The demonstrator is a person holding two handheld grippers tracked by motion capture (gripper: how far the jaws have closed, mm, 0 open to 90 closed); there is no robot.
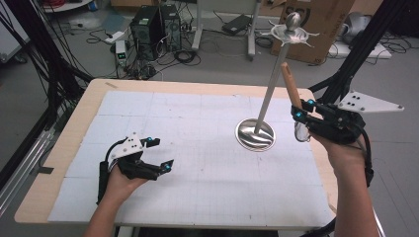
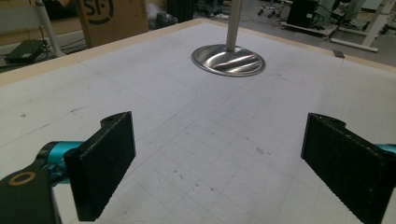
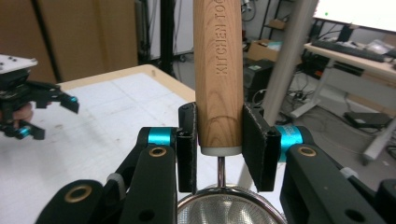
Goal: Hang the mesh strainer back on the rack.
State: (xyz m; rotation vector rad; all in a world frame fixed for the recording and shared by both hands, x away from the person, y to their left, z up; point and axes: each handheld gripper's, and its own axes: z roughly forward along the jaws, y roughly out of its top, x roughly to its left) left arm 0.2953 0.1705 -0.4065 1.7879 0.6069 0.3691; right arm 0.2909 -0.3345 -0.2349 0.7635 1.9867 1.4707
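Upright in the clamped right claw [image 3: 219, 140], wooden-handled strainer [image 3: 219, 65], handle up, mesh down; left claw [image 2: 219, 163] wide.

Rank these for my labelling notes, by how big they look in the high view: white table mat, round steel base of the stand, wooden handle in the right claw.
1. White table mat, far the largest.
2. Round steel base.
3. Wooden handle; longer than the base looks deep, but much thinner. It is held raised, nearer the camera, so this gap is unsure.
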